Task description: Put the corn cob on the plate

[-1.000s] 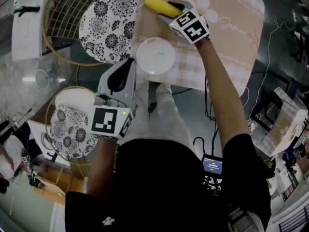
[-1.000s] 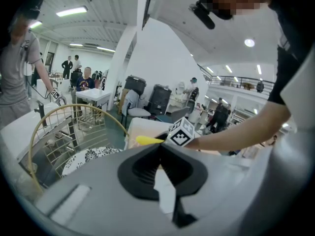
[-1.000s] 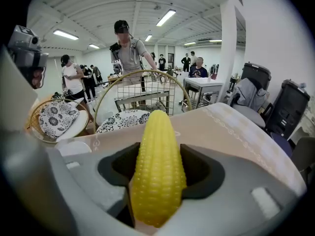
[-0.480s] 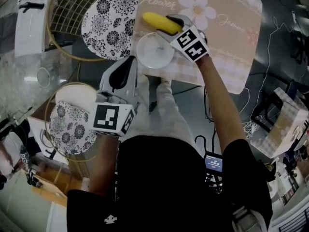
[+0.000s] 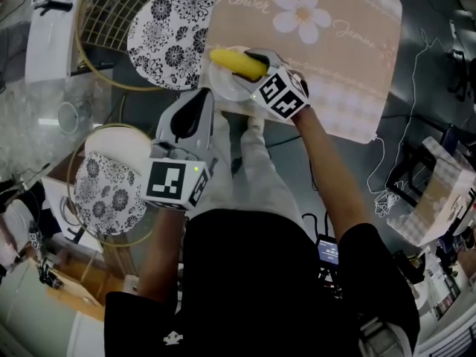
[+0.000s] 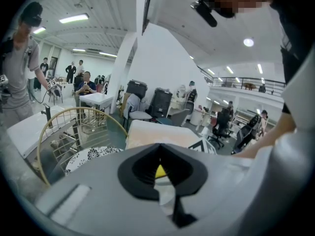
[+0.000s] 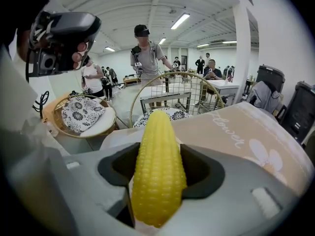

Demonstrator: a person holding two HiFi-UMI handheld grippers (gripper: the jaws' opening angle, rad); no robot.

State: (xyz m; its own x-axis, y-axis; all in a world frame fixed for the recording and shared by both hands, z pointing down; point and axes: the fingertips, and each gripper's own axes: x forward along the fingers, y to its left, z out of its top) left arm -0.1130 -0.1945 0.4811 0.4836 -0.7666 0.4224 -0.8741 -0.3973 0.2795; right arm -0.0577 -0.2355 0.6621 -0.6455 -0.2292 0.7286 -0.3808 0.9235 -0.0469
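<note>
Two claws show in the head view. The right claw (image 5: 256, 69) is squeezed on the corn cob (image 5: 227, 59), and the yellow cob sticks out past the claw's tips. Right under that claw and the cob sits the white plate (image 5: 223, 88). I cannot tell if the cob touches the plate. The plate lies on the near edge of a tan mat (image 5: 327, 43) with a flower on it, and the mat spreads out beyond and beside the right claw. The left claw (image 5: 195, 104) is just beside the plate, with its tips pressed together and nothing in them. Out past the left claw is a gold wire basket (image 5: 104, 21) with a black and white flowery round thing (image 5: 169, 39) next to it.

From the left gripper view, the left claw (image 6: 160, 149) has its jaws together and holds nothing. A little bit of the yellow corn cob (image 6: 160, 171) peeks through the hole between them. Ahead of this claw are the tan mat (image 6: 157, 134) and the gold wire basket (image 6: 74, 127).

From the right gripper view, the right claw (image 7: 157, 181) hugs the corn cob (image 7: 158, 171) from both sides. The cob points straight out ahead of the claw. Behind it is the tan mat (image 7: 246, 132), and farther off is the gold wire basket (image 7: 172, 92).
</note>
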